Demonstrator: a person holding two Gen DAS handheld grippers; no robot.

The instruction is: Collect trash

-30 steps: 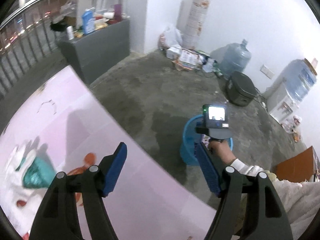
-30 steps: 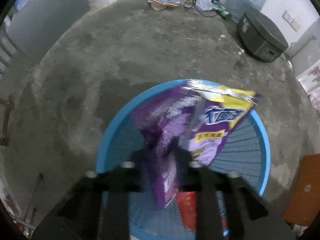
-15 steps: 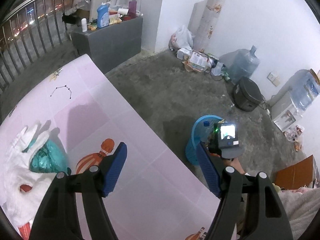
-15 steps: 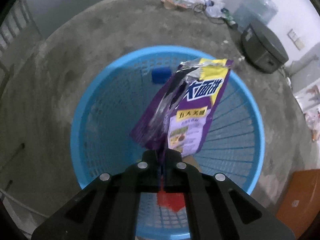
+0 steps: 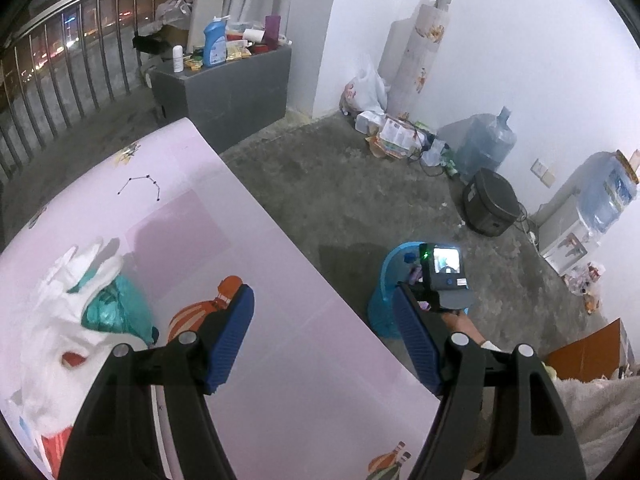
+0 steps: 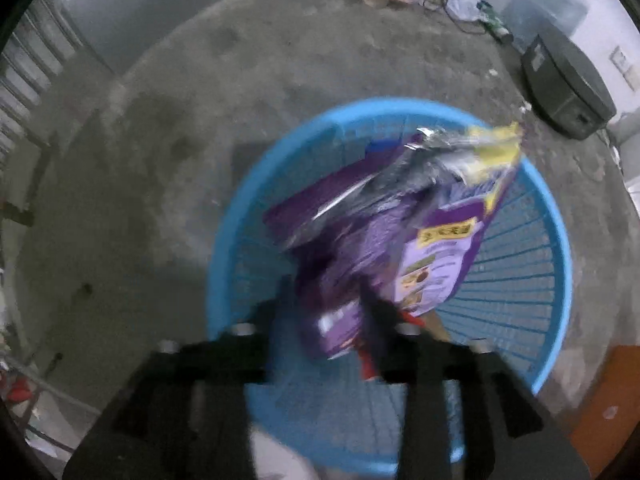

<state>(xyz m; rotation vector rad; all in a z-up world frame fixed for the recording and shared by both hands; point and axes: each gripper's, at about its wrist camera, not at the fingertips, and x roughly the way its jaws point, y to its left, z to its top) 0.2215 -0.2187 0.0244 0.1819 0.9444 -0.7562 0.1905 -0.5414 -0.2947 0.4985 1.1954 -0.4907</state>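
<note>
Purple snack bag (image 6: pixel 400 236) released over the blue basket (image 6: pixel 558 240)
The right tool (image 6: pixel 332 320) has just spread its jaws, freeing the bag between them above the basket; the left tool (image 5: pixel 324 336) hangs wide and empty over the worktop (image 5: pixel 240 240), where crumpled trash (image 5: pixel 80 320) remains.

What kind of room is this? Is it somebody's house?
Probably a bare room or balcony of a home, used for storage. It has a rough concrete floor, a metal railing open to the night outside, and big water jugs by the wall.

Purple-and-yellow snack bag (image 6: pixel 404 240), blue slatted basket (image 6: pixel 532 248), pink patterned tablecloth (image 5: pixel 280 320)
</note>
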